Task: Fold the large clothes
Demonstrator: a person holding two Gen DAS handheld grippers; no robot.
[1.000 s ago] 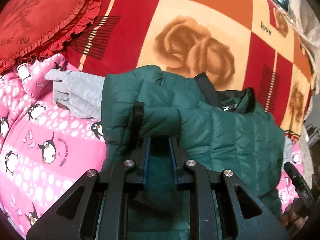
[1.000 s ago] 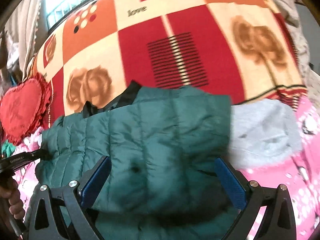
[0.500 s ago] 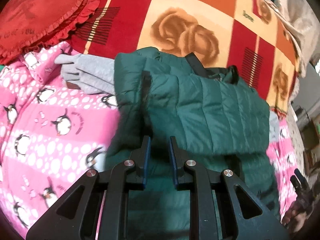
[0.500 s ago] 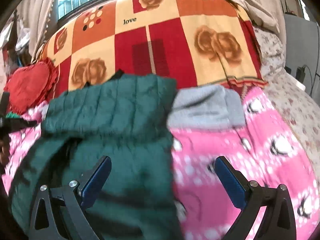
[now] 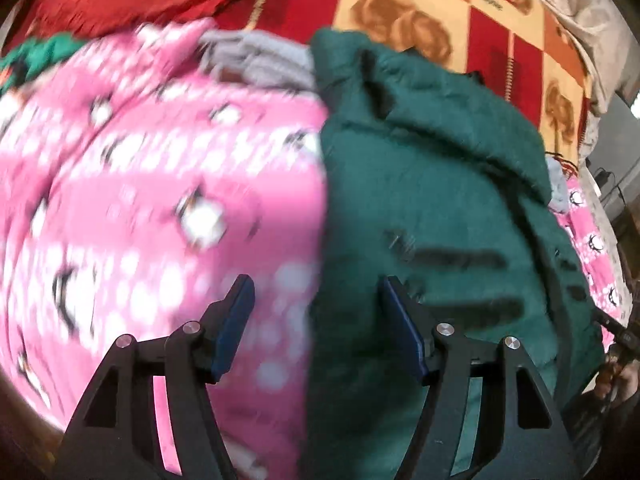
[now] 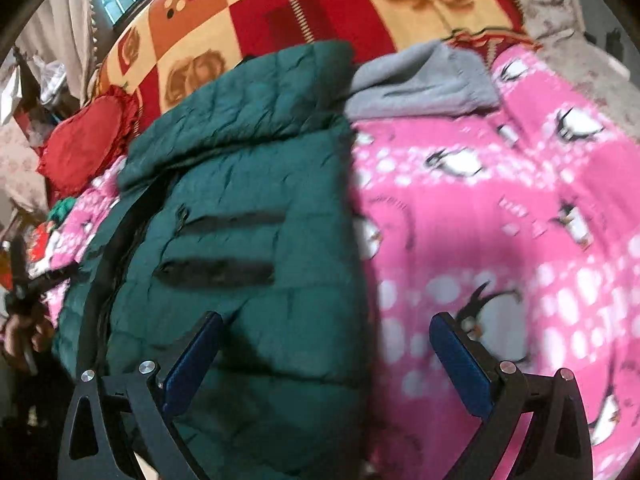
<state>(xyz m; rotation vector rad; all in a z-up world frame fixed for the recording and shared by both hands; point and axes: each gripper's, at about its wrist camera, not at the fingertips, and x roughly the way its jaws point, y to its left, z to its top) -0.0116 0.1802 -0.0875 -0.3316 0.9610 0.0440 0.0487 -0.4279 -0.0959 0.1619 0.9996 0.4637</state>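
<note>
A dark green puffer jacket [image 5: 432, 200] lies on the bed, its top part folded down over the body; two black pocket zips show in the right wrist view [image 6: 240, 208]. My left gripper [image 5: 316, 304] is open and empty, above the jacket's left edge where it meets the pink blanket. My right gripper [image 6: 326, 344] is open and empty, above the jacket's right edge. The left view is blurred.
A pink penguin-print blanket [image 6: 500, 220] covers the bed under the jacket. A grey garment [image 6: 420, 80] lies behind the jacket. A red and orange rose-print blanket [image 6: 320, 4] lies beyond. A red heart cushion [image 6: 88, 140] sits at the left. The other hand-held gripper [image 6: 24, 280] shows at the edge.
My left gripper has opened, let go of the jacket and pulled back toward its lower left edge. My right gripper, open throughout, has drawn back along the jacket's right edge.
</note>
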